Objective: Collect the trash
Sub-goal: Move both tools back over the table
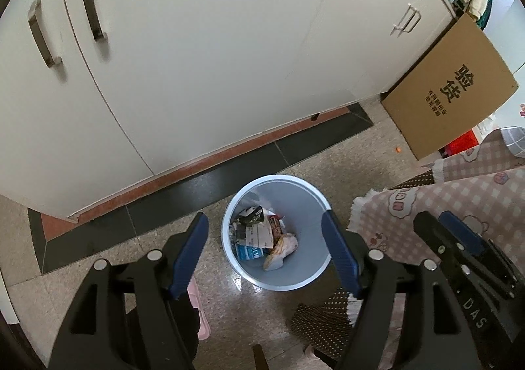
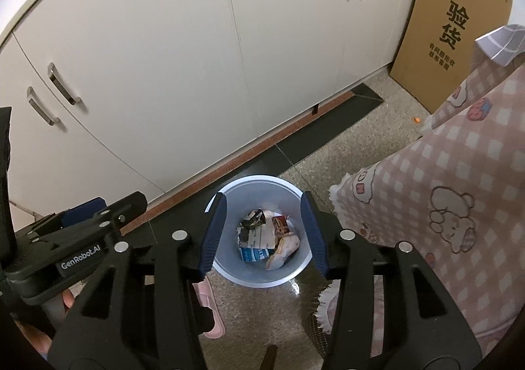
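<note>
Along the back of the speckled floor (image 1: 137,232) runs a white cabinet (image 1: 197,51), with a flat cardboard box (image 1: 449,88) leaning at its far end and a pink checked cloth (image 2: 459,206) hanging at the right. Below both grippers stands a pale blue bin (image 1: 305,278) holding crumpled trash (image 1: 259,238) (paper and wrappers). Left gripper (image 1: 265,258) and right gripper (image 2: 262,232) hover above it, jaws apart and empty.
</note>
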